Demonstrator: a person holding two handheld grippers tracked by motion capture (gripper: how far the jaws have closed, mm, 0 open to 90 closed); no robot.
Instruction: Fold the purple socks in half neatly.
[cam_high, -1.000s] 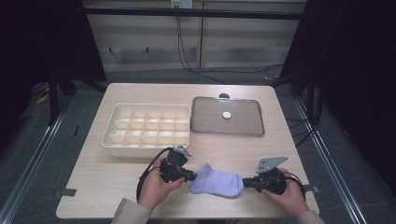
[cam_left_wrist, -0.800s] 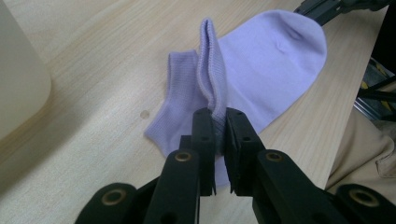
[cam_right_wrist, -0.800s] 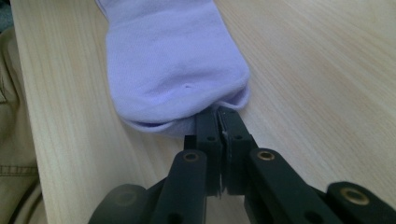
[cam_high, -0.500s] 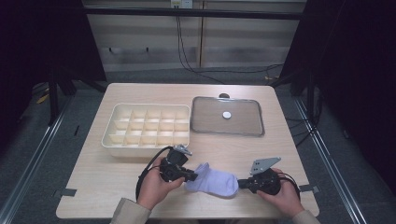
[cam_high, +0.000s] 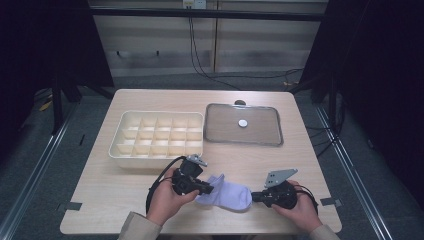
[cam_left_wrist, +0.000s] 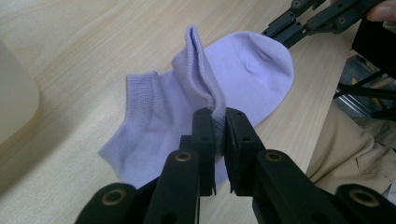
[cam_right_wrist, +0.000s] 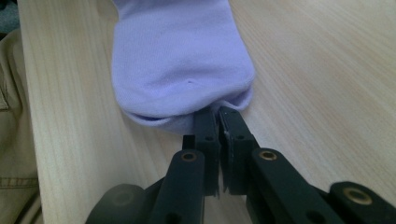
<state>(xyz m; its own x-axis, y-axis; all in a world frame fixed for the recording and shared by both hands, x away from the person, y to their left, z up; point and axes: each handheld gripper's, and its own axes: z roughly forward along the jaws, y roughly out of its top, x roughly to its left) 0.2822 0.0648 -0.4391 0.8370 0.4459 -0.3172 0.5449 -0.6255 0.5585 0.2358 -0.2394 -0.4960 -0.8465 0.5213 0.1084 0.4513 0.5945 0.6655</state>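
A lilac ankle sock (cam_high: 227, 194) lies on the wooden table near its front edge, between my two grippers. My left gripper (cam_high: 209, 189) is shut on a raised fold of the sock's cuff (cam_left_wrist: 201, 70); in the left gripper view the jaws (cam_left_wrist: 220, 116) pinch that ridge of fabric. At the other end, my right gripper (cam_high: 254, 196) is shut on the toe, where the rounded toe edge (cam_right_wrist: 182, 60) is caught between its tips (cam_right_wrist: 218, 114). The sock's middle rests on the table.
A cream box with several compartments (cam_high: 116, 152) stands behind the left hand. To its right lies a clear flat lid (cam_high: 260, 132) with a white knob. A black cable loops by the left wrist. Bare wood lies on either side of the hands.
The right gripper has shifted a little to the left with the toe, so the sock lies slightly shorter. The left gripper has stayed in place.
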